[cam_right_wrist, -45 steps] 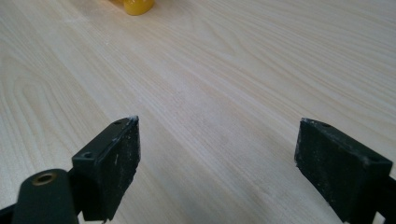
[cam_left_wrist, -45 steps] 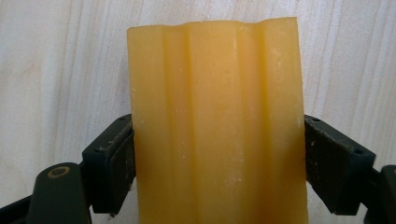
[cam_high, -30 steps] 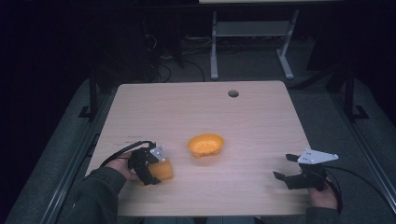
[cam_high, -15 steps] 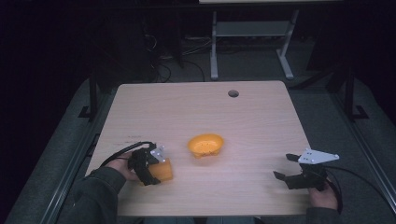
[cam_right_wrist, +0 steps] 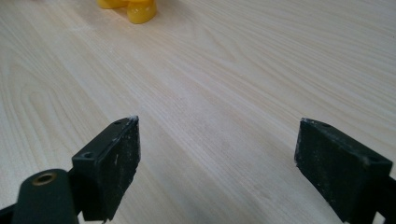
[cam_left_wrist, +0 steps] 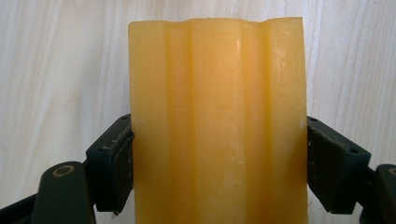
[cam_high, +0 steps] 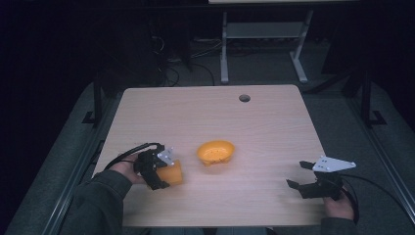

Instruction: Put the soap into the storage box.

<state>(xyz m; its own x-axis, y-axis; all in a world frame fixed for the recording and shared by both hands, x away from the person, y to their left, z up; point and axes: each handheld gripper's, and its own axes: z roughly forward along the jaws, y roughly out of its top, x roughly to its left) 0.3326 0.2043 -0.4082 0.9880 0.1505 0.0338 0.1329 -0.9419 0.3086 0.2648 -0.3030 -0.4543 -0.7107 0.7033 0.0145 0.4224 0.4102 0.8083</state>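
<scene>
So on the left side of the table (cam_high: 274, 117) we've got the left gripper (cam_high: 161, 175) clamped around an orange block (cam_high: 172, 173), jaws pressed against both its sides in the left gripper view, near the front edge. Just right of that, around the middle, sits an orange bowl (cam_high: 216, 152), apart from the block. Way over on the right, we're holding the right gripper (cam_high: 299, 176) low over bare wood with its jaws spread wide, nothing between them.

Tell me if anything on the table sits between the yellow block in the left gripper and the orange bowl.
Nothing visible does. The left gripper is shut on the yellow block, and only bare table lies between it and the orange bowl.
</scene>
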